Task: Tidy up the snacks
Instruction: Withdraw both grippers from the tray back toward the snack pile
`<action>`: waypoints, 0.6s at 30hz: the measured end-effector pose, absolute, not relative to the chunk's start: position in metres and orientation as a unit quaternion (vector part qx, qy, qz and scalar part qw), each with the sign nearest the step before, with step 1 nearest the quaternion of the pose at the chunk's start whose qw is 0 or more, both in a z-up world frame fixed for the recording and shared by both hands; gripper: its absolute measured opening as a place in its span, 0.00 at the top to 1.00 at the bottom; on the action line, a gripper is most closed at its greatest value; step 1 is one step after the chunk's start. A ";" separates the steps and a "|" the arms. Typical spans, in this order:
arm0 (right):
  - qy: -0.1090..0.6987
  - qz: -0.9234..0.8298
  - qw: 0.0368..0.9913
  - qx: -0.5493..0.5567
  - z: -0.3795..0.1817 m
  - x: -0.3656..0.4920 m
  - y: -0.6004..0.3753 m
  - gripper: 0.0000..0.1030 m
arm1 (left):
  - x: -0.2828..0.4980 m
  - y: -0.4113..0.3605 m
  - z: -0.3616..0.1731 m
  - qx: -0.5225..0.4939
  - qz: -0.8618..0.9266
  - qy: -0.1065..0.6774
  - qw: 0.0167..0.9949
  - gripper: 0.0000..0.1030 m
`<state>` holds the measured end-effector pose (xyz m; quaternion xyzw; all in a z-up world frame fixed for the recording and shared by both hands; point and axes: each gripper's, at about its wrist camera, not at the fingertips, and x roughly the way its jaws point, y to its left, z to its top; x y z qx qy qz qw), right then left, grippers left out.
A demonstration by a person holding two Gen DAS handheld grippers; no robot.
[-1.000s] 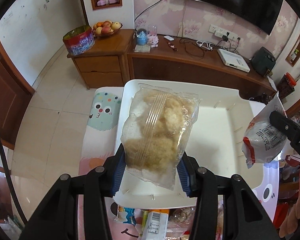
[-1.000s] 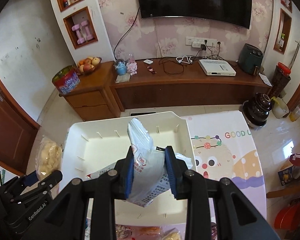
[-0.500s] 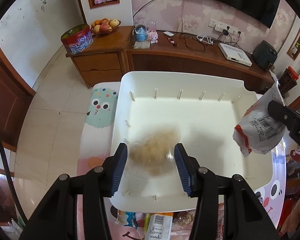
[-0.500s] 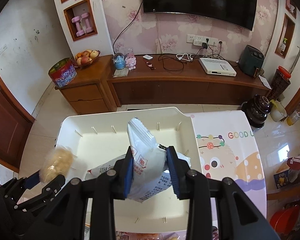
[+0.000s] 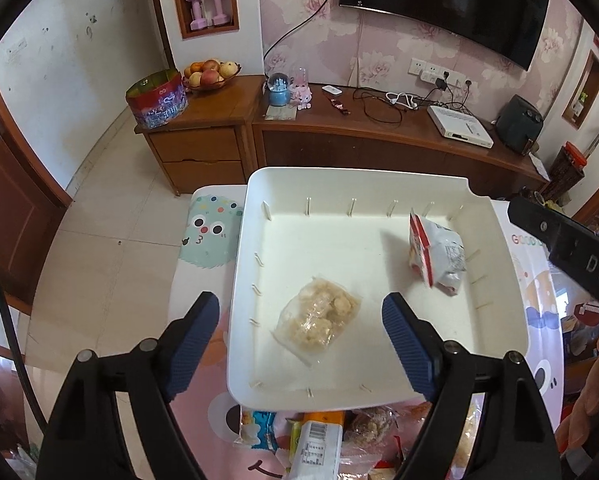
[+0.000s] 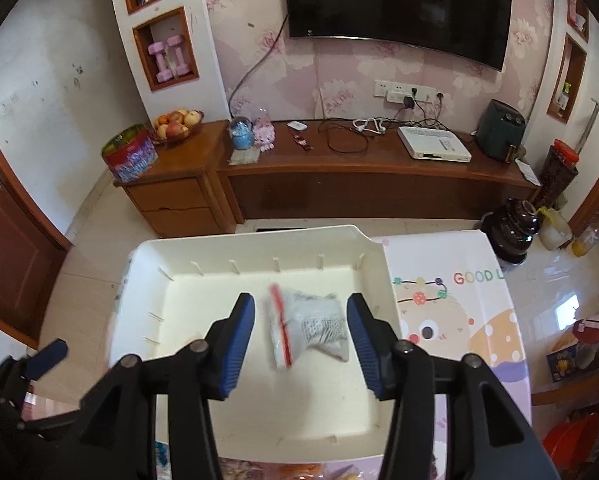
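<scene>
Broadly, the table [image 5: 203,248], covered in a cartoon-print cloth, carries a large white tray [image 5: 379,176] that takes up most of both views. Inside the tray lie two snacks: a clear bag of pale puffed pieces [image 5: 319,318] flat on the floor near its front left, and a white-and-red packet [image 5: 435,254] towards the right wall, which looks blurred in the right wrist view as if only just settling. The left gripper [image 5: 301,332] hangs above the clear bag with its jaws opening wide and nothing pinched; the right gripper [image 6: 301,332] has its jaws opening too, the packet framed between them but untouched. So two items seem placed, while a heap of loose snack packs [image 5: 319,436] sits on the table just in front of the tray, likely the work remaining.
</scene>
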<state>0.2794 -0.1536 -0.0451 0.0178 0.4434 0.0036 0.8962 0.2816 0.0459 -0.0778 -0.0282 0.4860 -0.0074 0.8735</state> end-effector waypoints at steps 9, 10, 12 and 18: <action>0.415 0.008 0.910 0.019 -0.012 0.250 -0.150 0.53 | 0.249 0.050 -0.054 -0.046 -0.030 0.468 0.882 0.20; 0.414 0.008 0.910 0.015 -0.009 0.247 -0.149 0.53 | 0.245 0.050 -0.051 -0.047 -0.033 0.466 0.883 0.20; 0.413 0.005 0.911 0.005 -0.001 0.238 -0.146 0.53 | 0.236 0.050 -0.045 -0.047 -0.039 0.461 0.885 0.20; 0.393 -0.015 0.919 -0.019 0.026 0.202 -0.136 0.53 | 0.205 0.052 -0.031 -0.042 -0.052 0.449 0.891 0.20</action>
